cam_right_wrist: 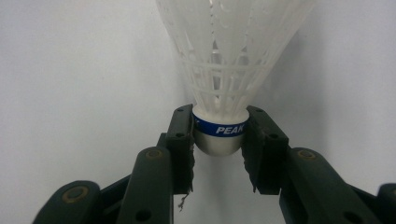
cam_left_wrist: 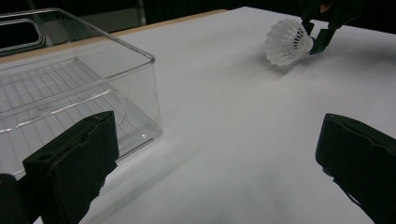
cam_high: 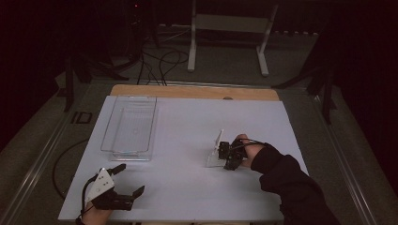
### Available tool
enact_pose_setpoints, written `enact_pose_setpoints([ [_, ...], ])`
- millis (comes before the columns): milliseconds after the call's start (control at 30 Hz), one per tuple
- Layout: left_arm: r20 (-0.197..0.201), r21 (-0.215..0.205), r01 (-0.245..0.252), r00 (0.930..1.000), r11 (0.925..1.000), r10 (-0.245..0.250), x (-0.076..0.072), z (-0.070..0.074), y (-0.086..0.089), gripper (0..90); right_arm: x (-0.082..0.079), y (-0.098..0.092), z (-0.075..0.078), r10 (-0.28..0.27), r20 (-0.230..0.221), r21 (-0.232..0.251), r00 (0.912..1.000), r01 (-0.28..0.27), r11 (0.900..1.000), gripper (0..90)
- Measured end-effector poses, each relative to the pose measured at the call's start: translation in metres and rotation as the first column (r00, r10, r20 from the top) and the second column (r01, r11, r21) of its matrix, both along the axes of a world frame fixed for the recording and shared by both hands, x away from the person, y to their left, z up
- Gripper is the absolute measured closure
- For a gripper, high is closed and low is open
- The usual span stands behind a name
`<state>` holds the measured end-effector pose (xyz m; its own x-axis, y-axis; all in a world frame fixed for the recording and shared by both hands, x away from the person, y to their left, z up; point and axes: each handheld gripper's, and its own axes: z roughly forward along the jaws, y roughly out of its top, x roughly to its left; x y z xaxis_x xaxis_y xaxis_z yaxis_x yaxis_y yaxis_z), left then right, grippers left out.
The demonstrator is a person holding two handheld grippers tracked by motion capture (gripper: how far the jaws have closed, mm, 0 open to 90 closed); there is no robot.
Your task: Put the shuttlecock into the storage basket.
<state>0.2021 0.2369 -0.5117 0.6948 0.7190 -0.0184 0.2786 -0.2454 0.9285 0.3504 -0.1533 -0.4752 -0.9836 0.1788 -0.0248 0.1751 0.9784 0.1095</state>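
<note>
A white plastic shuttlecock (cam_right_wrist: 229, 60) with a blue band round its cork is clamped by the cork in my right gripper (cam_right_wrist: 219, 135), its skirt pointing away from the jaws. Seen from above, the shuttlecock (cam_high: 216, 150) hangs just above the white table, right of centre, with the right gripper (cam_high: 228, 154) shut on it. From the left gripper view the shuttlecock (cam_left_wrist: 287, 43) appears at the far right. My left gripper (cam_high: 127, 180) rests at the table's near left corner, jaws spread wide with nothing between them. A clear plastic bin (cam_high: 129, 126) stands at the table's left.
The clear bin (cam_left_wrist: 70, 84) lies just beyond the left gripper's left jaw and holds nothing. The white tabletop (cam_high: 187, 122) has a wooden strip along its far edge. Cables and a white stand sit on the floor beyond.
</note>
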Motion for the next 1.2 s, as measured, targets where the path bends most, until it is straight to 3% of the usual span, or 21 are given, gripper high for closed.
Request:
enact_pose_setpoints([
  [433,-0.013,-0.002,0.003,0.9999,1.0000,-0.003,0.001,-0.001,-0.001,0.2,-0.023,0.007,0.014,0.058,0.008,-0.010,0.9983,-0.058,0.998,65.8],
  [633,-0.021,0.004,0.012,0.9997,0.9999,-0.012,0.002,-0.001,-0.002,0.2,-0.034,0.014,0.019,0.132,0.042,0.015,0.9904,-0.133,0.991,65.8],
  [1033,-0.031,0.011,0.015,0.9994,0.9998,-0.014,0.002,-0.001,-0.003,0.2,-0.047,0.019,0.025,0.180,0.033,0.044,0.9832,-0.181,0.983,65.8],
  [1200,-0.044,0.008,0.019,0.9989,0.9998,-0.019,0.003,0.000,-0.003,0.2,-0.055,0.022,0.029,0.242,0.073,0.071,0.9674,-0.248,0.966,65.8],
])
